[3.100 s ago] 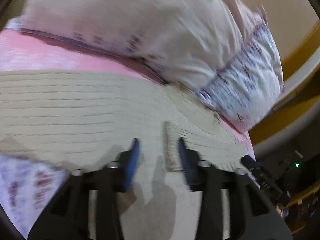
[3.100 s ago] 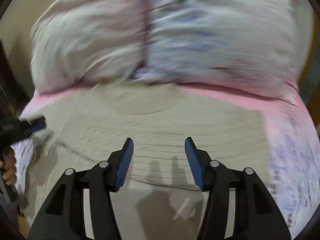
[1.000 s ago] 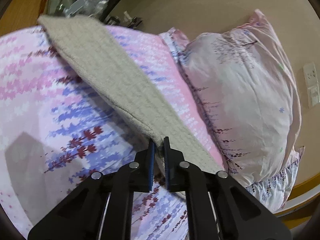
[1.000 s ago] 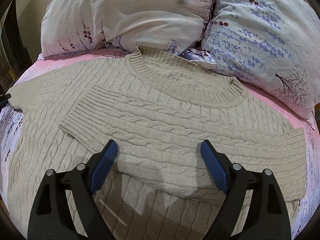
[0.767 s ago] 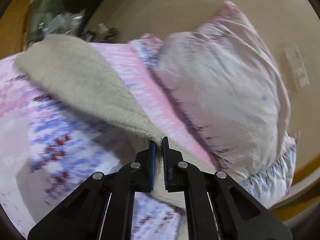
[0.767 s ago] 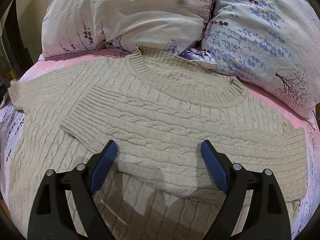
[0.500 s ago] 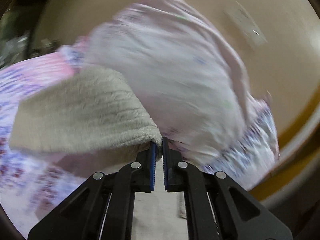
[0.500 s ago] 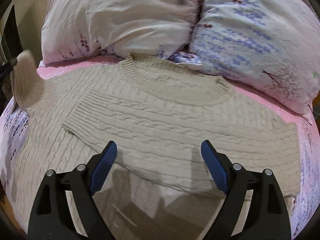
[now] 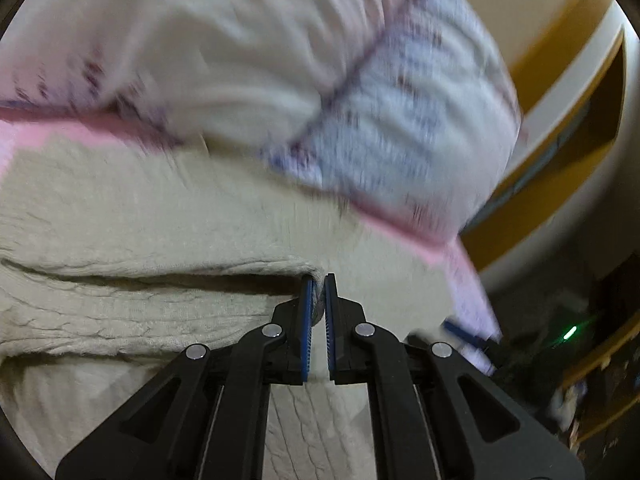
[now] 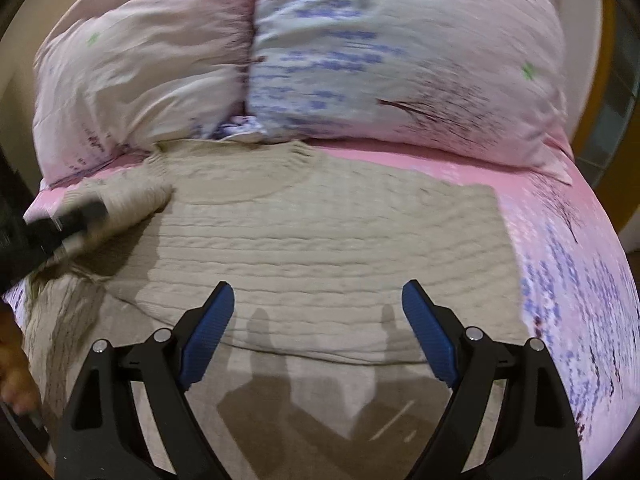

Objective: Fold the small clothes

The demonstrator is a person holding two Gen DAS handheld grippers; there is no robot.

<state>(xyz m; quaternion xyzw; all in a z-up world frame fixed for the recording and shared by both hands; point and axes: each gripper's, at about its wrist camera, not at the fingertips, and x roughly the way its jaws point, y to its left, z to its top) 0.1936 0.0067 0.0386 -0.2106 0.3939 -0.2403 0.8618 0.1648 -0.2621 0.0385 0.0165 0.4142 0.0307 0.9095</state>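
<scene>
Sweater (image 10: 320,240) lies flat below the pillows (image 10: 304,52); my left gripper (image 9: 317,316) pinches its folded sleeve, my right gripper (image 10: 318,340) hovers spread wide, holding nothing

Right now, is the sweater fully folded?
Partly: right sleeve lies across the sweater; left gripper holds the other side lifted.

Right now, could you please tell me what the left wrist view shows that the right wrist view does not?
Only the left wrist view shows the left gripper close up, its jaws shut on a fold of the beige cable-knit sweater, and a green indicator light at the dark right edge. Only the right wrist view shows the right gripper with its jaws wide open above the sweater, plus the ribbed round collar. Both show the sweater on the pink floral bedsheet below two floral pillows.
</scene>
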